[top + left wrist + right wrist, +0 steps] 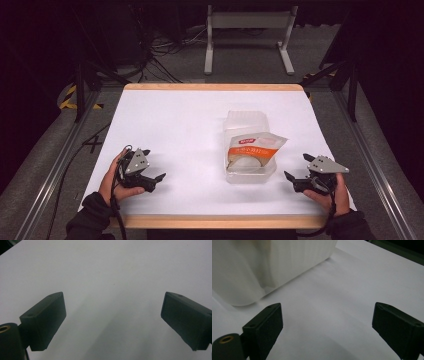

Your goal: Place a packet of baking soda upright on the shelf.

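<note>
A clear plastic box (250, 150) is seen right of the middle of the white table (170, 130), with its lid hinged open on the far side. An orange and white packet (254, 149) is laid in the box, tilted, its upper end raised over the box's right rim; something round and pale is made out through the packet. The left gripper (154, 176) is held in a hand (114, 181) well to the left of the box, near the table's front edge, and its jaws are pointed toward the box. In the left gripper view the two black jaws are spread wide, with bare white table between them and nothing gripped. The right gripper (296, 169) is held in the other hand (336, 192) just to the right of the box, apart from it, with its jaws turned toward the box. In the right gripper view its jaws are likewise spread wide over bare table, and the ribbed wall of the box (274, 262) is seen close ahead, beyond the jaw on that view's left. Dark sleeves are seen at the table's front edge.
</note>
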### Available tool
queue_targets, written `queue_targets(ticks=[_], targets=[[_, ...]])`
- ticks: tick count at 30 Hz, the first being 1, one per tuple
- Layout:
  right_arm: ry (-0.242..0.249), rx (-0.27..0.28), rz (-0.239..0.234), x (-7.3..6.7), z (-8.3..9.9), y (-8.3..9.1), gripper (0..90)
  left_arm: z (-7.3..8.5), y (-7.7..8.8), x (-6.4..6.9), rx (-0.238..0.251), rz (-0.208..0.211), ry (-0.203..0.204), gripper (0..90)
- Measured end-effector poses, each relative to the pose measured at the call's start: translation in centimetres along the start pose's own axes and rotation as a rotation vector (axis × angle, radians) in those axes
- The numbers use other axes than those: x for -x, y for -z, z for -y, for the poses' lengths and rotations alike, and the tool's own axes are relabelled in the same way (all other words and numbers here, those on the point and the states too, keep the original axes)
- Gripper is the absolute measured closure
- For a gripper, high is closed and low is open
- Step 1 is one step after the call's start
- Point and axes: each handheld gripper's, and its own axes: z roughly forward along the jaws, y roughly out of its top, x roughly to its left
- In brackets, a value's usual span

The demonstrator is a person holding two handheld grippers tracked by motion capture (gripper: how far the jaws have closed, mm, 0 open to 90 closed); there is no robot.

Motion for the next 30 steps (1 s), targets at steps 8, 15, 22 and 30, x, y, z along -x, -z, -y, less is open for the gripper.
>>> queue_targets(ticks=[8,15,22,30], targets=[[0.001,0.000,0.000,0.0,0.0,0.0,10.4,1.4,1.0,-1.0,0.003,-0.027,0.046,6.7],[0.004,0.002,0.001,-0.1,0.0,0.0,10.4,2.8,1.9,-1.5,0.012,-0.040,0.098,6.6],[0.006,0.004,0.003,0.0,-0.1,0.1,10.4,4.0,3.1,-1.9,0.040,-0.058,0.156,6.6],[0.004,0.007,-0.002,0.0,-0.1,0.1,10.4,5.2,4.1,-2.5,0.078,-0.063,0.220,6.3]])
